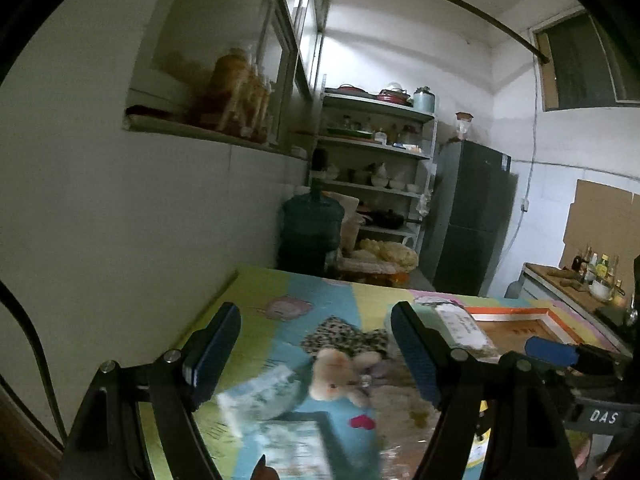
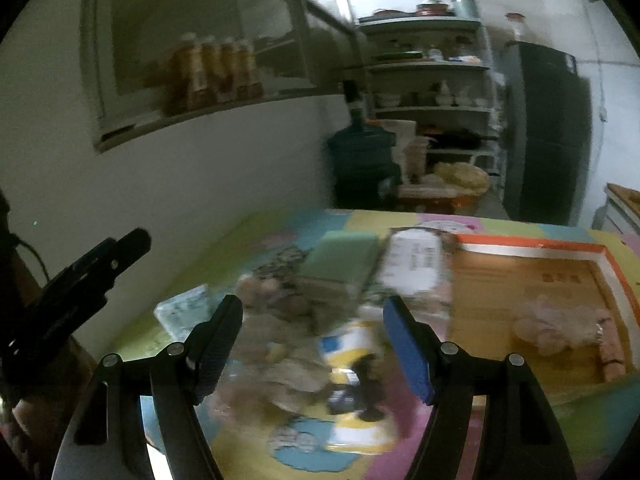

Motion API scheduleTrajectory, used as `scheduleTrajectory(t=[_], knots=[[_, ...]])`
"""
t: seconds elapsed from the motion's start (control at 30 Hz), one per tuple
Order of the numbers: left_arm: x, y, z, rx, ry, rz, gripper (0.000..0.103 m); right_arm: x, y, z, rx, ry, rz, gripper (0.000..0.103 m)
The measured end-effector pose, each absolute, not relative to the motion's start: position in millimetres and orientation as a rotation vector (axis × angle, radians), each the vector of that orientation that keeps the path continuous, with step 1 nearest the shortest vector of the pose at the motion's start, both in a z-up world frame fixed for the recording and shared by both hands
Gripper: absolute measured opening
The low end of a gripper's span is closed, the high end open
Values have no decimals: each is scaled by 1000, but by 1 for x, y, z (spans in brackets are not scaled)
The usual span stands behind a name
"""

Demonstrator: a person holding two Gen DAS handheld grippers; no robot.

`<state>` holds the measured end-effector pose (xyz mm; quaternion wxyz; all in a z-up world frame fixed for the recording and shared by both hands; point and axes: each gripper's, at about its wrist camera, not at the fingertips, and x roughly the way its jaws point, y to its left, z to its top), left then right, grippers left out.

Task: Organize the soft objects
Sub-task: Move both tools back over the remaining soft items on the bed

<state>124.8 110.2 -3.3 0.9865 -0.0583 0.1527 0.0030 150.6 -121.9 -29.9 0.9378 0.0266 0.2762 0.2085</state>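
So a table with a bright cartoon-print cover [image 1: 256, 284] is seen from both wrist cameras, and a heap of soft stuff is piled on it. Everything is pretty blurry, so details are limited.

On the left side of the heap, a pale blue plastic-wrapped pack [image 2: 182, 312] is laid flat on the cover. Just right of it, a small beige plush toy [image 1: 334, 376] is found, with a leopard-print cloth [image 1: 344, 334] lying on the far side of it. The left gripper [image 1: 316, 358] is held above this part of the pile with its jaws spread wide, and nothing is gripped between them; the plush is only seen through the gap.

Further right, a green block-shaped pack [image 2: 340, 258] and a white-labelled bag [image 2: 414, 266] are set side by side at the far edge of the heap. A blue, white and yellow item [image 2: 352, 354] is lying nearer, seen between the fingers of the right gripper [image 2: 312, 344], which is also wide open and holding nothing.

At the far right, an orange-rimmed cardboard box [image 2: 532, 246] is placed on the table, and a pinkish plush toy [image 2: 560, 326] is already lying inside it.
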Motion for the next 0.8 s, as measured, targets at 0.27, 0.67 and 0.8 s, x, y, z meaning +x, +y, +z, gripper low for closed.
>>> scheduleTrajectory(t=[0.27, 0.67, 0.8], knots=[[133, 135, -16, 23, 331, -98, 77, 135, -67, -34, 8, 569, 538, 74], [164, 167, -50, 1, 459, -239, 77, 132, -20, -52, -23, 627, 599, 74], [179, 172, -62, -27, 523, -277, 77, 133, -21, -56, -25, 630, 586, 74]])
